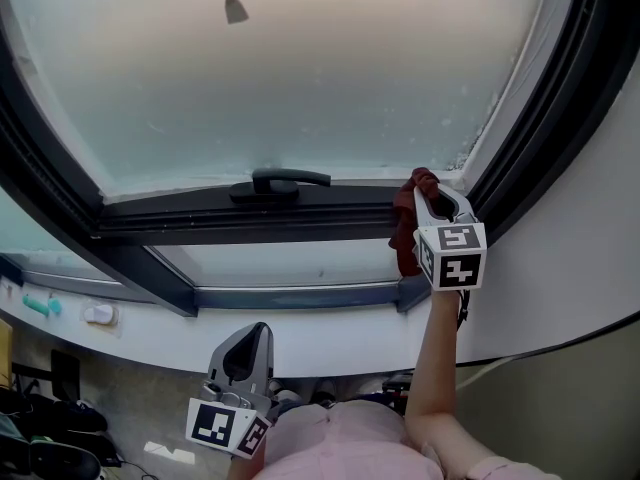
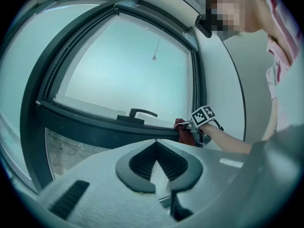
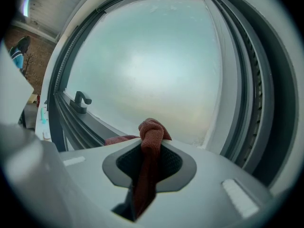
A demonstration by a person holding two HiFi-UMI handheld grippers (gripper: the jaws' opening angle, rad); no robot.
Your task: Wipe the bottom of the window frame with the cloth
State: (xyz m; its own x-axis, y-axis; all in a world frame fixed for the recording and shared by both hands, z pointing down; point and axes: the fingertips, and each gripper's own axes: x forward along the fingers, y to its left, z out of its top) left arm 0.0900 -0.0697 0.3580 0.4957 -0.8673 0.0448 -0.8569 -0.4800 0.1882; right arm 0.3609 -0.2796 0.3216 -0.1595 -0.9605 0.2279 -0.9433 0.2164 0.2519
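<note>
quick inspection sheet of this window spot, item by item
surface: bottom of the window frame, dark, with a handle
job's things: red cloth at the frame's right end
clutter: teal item and white item on the ledge at left
grippers: right gripper shut on the cloth; left gripper shut, empty, held low
cables: thin cord hanging before the glass
surroundings: frosted pane, white wall
</note>
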